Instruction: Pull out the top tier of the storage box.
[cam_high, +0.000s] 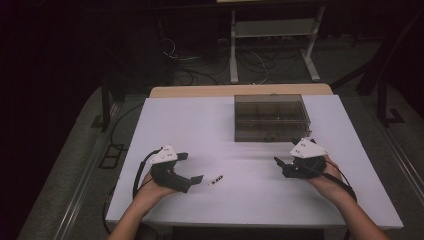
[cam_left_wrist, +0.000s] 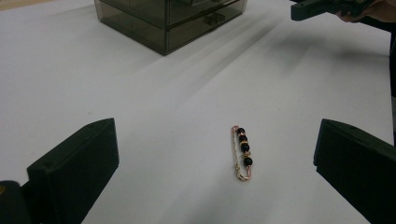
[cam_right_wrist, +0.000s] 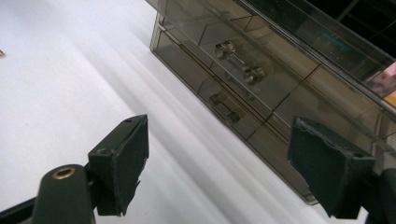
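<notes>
table top (cam_high: 200, 125): smooth, matt white surface, with a bare wood-coloured edge at the upper middle of the high view
drawer box (cam_high: 270, 117): smoky, see-through plastic, glossy; small shiny metal handles
beaded pin (cam_left_wrist: 242, 152): gold-toned metal wire, glossy black beads
left gripper (cam_high: 189, 167): matt black plastic jaws
right gripper (cam_right_wrist: 219, 163): matt black jaws, pads rough, frayed at the edges

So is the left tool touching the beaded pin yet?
Apart. The left gripper view shows the beaded pin lying on the white table between the left tool's open jaws, with bare table on both sides.
</notes>
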